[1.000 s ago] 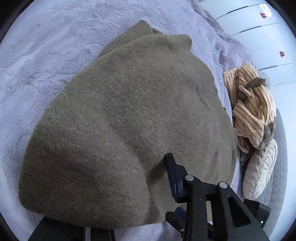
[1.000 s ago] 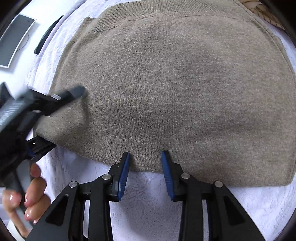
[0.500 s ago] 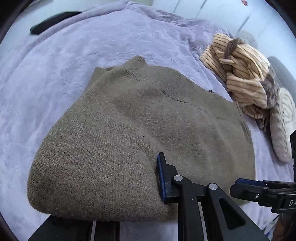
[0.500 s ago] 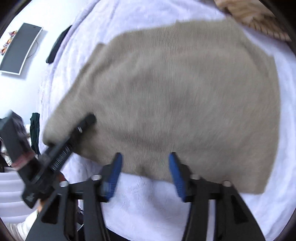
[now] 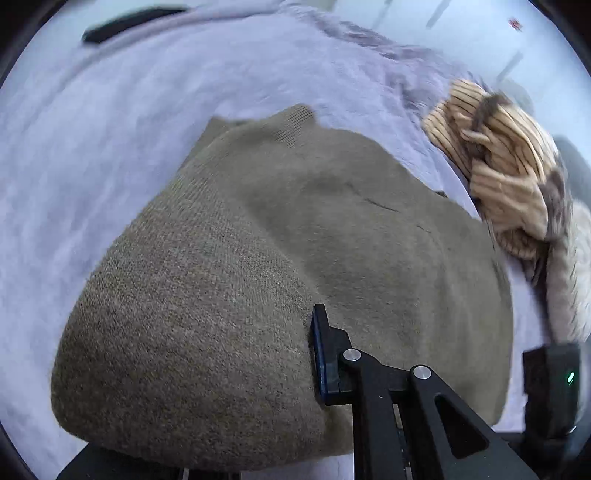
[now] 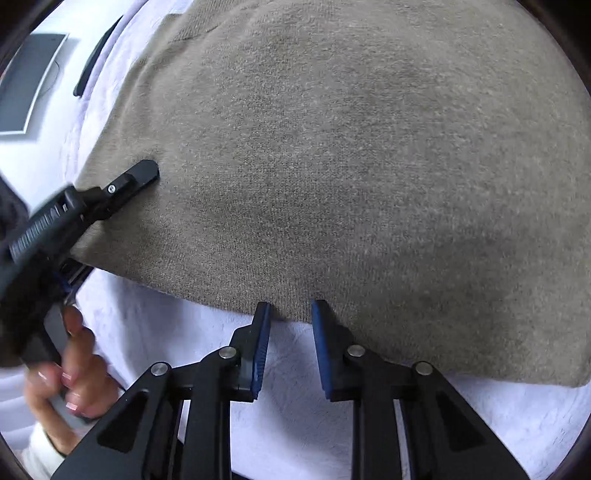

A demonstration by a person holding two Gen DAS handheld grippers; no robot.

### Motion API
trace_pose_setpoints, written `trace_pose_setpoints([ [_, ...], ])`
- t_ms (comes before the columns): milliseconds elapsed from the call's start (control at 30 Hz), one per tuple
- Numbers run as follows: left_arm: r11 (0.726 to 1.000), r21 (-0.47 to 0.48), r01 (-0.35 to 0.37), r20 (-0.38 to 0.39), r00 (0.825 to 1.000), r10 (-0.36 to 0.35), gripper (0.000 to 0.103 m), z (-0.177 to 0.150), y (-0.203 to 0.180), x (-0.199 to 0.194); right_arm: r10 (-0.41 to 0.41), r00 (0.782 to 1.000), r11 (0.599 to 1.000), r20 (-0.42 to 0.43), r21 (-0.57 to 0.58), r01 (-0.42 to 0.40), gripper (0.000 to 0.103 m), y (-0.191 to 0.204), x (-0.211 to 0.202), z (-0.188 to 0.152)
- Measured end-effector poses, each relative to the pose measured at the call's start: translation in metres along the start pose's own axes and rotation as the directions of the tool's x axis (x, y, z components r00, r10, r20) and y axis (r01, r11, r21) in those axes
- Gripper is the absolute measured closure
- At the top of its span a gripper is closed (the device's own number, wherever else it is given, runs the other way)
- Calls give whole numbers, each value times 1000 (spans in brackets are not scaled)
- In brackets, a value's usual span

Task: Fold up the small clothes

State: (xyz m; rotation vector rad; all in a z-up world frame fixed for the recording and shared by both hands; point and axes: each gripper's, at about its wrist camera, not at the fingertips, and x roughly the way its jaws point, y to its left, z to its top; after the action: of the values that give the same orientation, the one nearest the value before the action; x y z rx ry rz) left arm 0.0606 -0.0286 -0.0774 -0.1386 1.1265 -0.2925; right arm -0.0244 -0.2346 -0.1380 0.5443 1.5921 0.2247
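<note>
An olive-brown knit sweater (image 5: 332,236) lies folded on a pale lilac blanket (image 5: 92,140); it fills the right wrist view (image 6: 351,147). My left gripper has one finger (image 5: 325,354) on top of the sweater's near corner and the other hidden under the cloth, so the corner sits between the jaws. In the right wrist view the left gripper's upper finger (image 6: 136,177) rests on the sweater's left edge. My right gripper (image 6: 290,317) is open, its blue pads at the sweater's near hem, holding nothing.
A crumpled tan striped garment (image 5: 498,177) and a cream fluffy item (image 5: 576,273) lie right of the sweater. A dark remote-like object (image 5: 129,22) lies beyond the blanket. A grey monitor-like panel (image 6: 29,85) sits at far left.
Both grippers dropped back close to the sweater after a brief pull-away half a second ago. The right gripper's pads are again at the hem. The left gripper stays at the sweater's corner.
</note>
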Motion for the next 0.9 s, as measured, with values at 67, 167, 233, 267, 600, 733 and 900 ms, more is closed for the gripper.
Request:
trace_pose_setpoints([
  [67, 990, 138, -42, 61, 998, 34, 86, -2, -27, -11, 44, 999, 999, -5, -3, -44, 77, -9, -15, 1],
  [167, 963, 257, -78, 101, 993, 54, 86, -2, -50, -16, 47, 998, 999, 41, -4, -47, 77, -28, -57, 11],
  [233, 950, 298, -97, 105, 992, 69, 86, -1, -58, -14, 61, 996, 998, 71, 0, -62, 77, -32, -83, 26],
  [267, 946, 308, -103, 105, 992, 74, 86, -1, -59, -14, 78, 994, 997, 79, -4, -78, 76, -28, -98, 39],
  [600, 875, 448, -183, 146, 981, 131, 86, -14, -62, -13, 27, 990, 944, -135, -323, -70, 12, 106, -127, 149],
  [733, 845, 494, -204, 162, 977, 141, 86, -21, -68, -11, -128, 960, 893, -249, -450, 2, 11, 167, -80, 166],
  [900, 826, 520, -220, 177, 973, 148, 86, -25, -71, -10, -331, 866, 830, -375, -553, 77, 11, 198, -7, 164],
])
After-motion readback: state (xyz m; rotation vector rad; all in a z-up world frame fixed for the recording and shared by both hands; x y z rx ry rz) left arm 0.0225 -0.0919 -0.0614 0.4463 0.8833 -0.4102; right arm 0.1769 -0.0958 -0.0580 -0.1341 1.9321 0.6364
